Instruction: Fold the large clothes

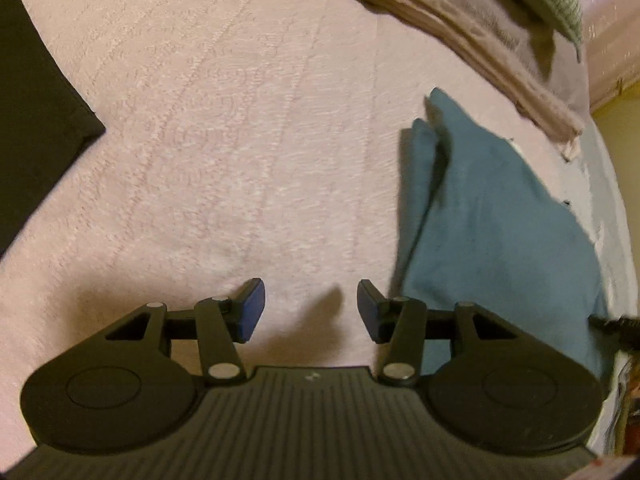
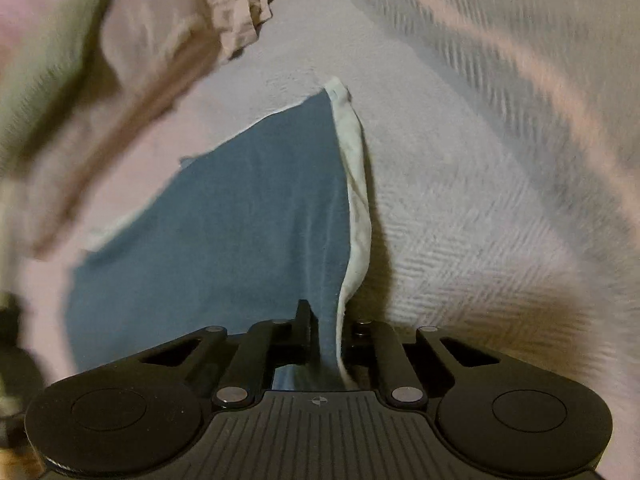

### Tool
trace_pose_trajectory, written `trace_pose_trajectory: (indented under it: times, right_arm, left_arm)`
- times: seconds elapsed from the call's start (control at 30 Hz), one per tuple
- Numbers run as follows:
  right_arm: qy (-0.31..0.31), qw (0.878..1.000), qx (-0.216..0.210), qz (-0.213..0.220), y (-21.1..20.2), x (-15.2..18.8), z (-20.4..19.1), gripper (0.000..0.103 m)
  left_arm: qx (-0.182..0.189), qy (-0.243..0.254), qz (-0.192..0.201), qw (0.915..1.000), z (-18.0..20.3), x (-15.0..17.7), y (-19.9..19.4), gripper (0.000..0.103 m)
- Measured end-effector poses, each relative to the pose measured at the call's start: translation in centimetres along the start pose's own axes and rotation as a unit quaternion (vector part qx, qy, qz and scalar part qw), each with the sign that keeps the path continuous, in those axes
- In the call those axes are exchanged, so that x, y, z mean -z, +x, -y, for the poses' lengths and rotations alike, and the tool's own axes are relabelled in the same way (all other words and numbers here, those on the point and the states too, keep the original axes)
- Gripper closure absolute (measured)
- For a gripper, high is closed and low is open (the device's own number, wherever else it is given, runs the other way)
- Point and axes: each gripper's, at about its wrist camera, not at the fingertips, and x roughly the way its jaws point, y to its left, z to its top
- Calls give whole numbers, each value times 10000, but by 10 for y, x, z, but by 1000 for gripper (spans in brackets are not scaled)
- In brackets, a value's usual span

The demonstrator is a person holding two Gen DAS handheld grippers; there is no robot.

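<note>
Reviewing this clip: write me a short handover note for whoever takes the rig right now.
Right gripper: shut on the blue garment, pinching its edge with the white lining.
Left gripper: open, empty, over the pink bedspread beside the garment.
A black cloth lies at the far left, a beige blanket at the top.
Done: one edge gripped. Left: grip a second edge with the left gripper, then fold.

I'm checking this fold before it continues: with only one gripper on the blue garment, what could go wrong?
The right gripper pinches only a narrow bunched edge of the blue garment, so it might slip free when pulled. The left gripper is open over the bedspread, beside the cloth, so the far side may drag and wrinkle.
</note>
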Motion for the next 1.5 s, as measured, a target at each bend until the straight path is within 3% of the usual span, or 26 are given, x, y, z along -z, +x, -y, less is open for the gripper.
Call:
trace_pose_trajectory:
  times: [0.07,0.13,0.27,0.37,0.47,0.53,0.6,0.63,0.67,0.7,0.73,0.8,0.9,1.0,1.1,1.17,1.2,1.27,1.37,1.43,1.5]
  right_arm:
    - [-845,9902,1073,290,-11,12,-61,98]
    - [-1689,9691,1664,678,-19,35,-128,98]
    - [-2904,9351,1536,1328,-26,104,-251,99]
    - [-3606,9129,1290,1410,1,158,-315,99]
    - [-4227,8877,1411,1158,56,203,-347,97]
    - [-4435,8817,1419,759,85,225,-347,76]
    - [-4661,8674,1453,965,77,242,-345,73]
    - [-4643,8711,1247,1004,66,245,-342,61]
    - [-4497,8828,893,1022,49,247,-337,51]
    - [-4310,8949,498,1042,28,249,-329,34]
    - [-4161,9030,187,1055,10,251,-319,31]
    - [-3748,9213,-110,1034,-22,255,-291,31]
    - [-3010,9487,93,966,-43,250,-240,31]
    - [-1902,9779,329,806,-45,236,-170,31]
    - [-711,9961,226,468,-32,215,-112,32]
    - [58,9995,50,307,-24,208,-86,32]
    - [406,9987,-78,288,-21,207,-74,32]
    - [779,9963,-187,304,-23,208,-58,32]
    - [956,9944,-297,342,-19,207,-53,32]
    - [924,9947,-308,339,-18,207,-54,32]
    - [854,9953,-294,351,-14,208,-60,32]
  left_arm:
    - [91,-31,-14,10000,-5,-4,0,58]
    - [187,-67,-29,9998,-9,-7,-1,58]
    - [349,-86,-64,9993,-16,-11,-4,58]
    - [472,-155,-95,9987,-23,-11,-6,58]
    - [585,-253,-94,9979,-29,-9,-8,58]
    - [629,-292,-92,9976,-31,-7,-7,58]
    - [651,-274,-73,9975,-31,-6,-8,57]
    - [653,-262,-66,9975,-32,-5,-9,57]
    - [666,-269,-55,9974,-32,-4,-10,57]
    - [664,-301,-68,9973,-32,-2,-11,57]
    - [652,-342,-99,9972,-31,-1,-14,57]
    - [695,-354,-112,9969,-26,4,-22,57]
    - [954,-234,-71,9951,-8,12,-38,58]
    - [1402,20,-221,9899,22,20,-42,58]
    - [1818,148,-519,9819,51,31,-28,58]
    - [1912,-30,-788,9784,62,39,-14,56]
    - [2027,-207,-898,9749,63,43,-9,50]
    - [2076,-525,-1043,9712,63,51,-4,40]
    - [1968,-708,-1111,9715,63,58,2,38]
    - [2018,-697,-1090,9708,66,60,6,44]
    - [2040,-577,-1079,9713,74,60,10,78]
